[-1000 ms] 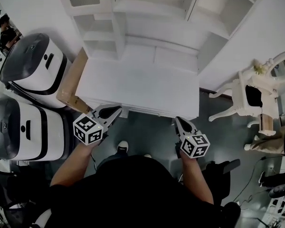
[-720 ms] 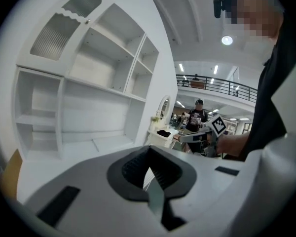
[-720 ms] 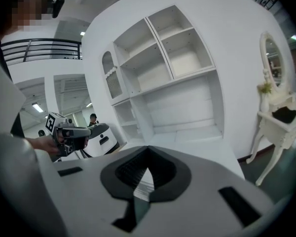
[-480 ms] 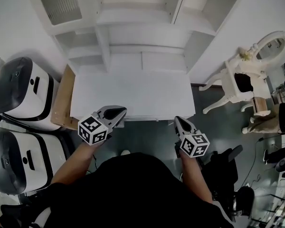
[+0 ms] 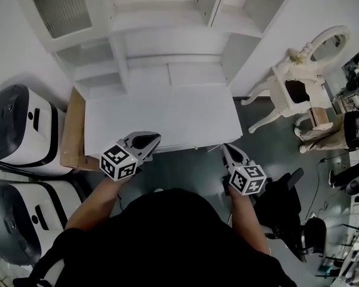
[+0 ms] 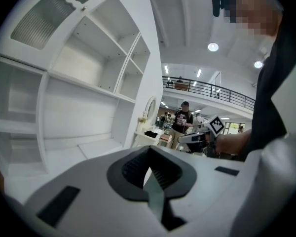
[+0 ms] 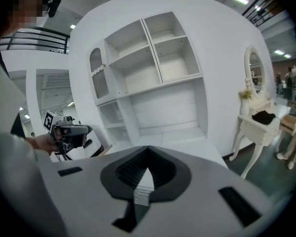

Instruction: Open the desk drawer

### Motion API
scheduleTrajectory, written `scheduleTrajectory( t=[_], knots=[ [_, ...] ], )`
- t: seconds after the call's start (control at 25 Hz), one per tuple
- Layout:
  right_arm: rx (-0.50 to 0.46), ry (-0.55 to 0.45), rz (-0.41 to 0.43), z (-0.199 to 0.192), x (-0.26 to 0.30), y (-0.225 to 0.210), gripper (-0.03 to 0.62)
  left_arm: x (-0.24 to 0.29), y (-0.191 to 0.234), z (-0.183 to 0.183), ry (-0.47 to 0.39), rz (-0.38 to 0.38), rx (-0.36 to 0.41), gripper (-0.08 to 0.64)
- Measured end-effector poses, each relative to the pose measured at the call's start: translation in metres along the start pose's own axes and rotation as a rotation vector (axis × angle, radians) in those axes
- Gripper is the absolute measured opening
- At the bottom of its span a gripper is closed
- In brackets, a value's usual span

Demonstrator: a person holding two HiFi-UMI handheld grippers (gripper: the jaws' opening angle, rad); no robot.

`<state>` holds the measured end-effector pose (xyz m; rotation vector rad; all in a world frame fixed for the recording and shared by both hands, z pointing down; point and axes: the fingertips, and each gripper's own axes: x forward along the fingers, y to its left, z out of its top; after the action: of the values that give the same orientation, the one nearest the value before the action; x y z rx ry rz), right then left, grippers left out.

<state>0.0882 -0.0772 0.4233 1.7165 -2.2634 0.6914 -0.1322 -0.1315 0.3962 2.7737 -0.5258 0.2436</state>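
Sideways is how the left tongs (image 5: 152,140) have gone since a second ago, from near the front left corner of the white painted desk toward the middle of its front, while the right tongs (image 5: 227,150) have hardly shifted. Both pairs are closed on nothing. Each gripper view shows its dark ribbed pads brought together at the tips with only the room beyond.

Both hang just off the front lip (image 5: 185,146) of the flat white tabletop (image 5: 161,112), the left near the middle and the right toward the right end, neither touching it as far as I can see. Behind the tabletop rises a white open-shelved hutch (image 5: 167,17).

The desk drawer must sit under that front lip, below the tabletop. From above its face is hidden, and neither gripper view looks at it, so I cannot tell whether it has a knob, a bar or only a finger edge.

I judge it to be a stiff board box on runners, not fragile, and probably light if empty, though it may stick at first. The smooth paint would give closed pads little purchase. The sensible hold is a handle or bottom edge at the centre of the face. The tongs would first have to be spread, then clamped and drawn straight out, since a pull from one end could skew and jam it.
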Motion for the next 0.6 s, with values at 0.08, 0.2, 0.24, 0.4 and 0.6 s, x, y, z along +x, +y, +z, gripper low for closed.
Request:
scheduleTrajectory(
  t=[0.08,0.2,0.24,0.4,0.6],
  knots=[
    [0.001,-0.003,-0.011,0.0,-0.001,-0.003,0.002,0.0,0.002,-0.002,0.005,-0.005,0.002,0.009],
    [0.004,-0.005,-0.015,-0.001,0.0,-0.007,0.002,0.0,0.009,-0.004,0.014,0.011,0.001,0.009],
    [0.005,-0.003,-0.015,-0.002,0.001,-0.009,0.002,0.0,0.01,-0.004,0.014,0.018,-0.002,0.009],
    [0.007,0.005,0.0,-0.004,0.003,-0.02,0.002,0.004,0.004,-0.005,0.011,0.038,-0.011,0.009],
    [0.001,0.02,0.055,-0.001,0.014,-0.04,0.002,0.016,0.003,0.002,0.002,0.089,-0.011,0.009]
  ],
)
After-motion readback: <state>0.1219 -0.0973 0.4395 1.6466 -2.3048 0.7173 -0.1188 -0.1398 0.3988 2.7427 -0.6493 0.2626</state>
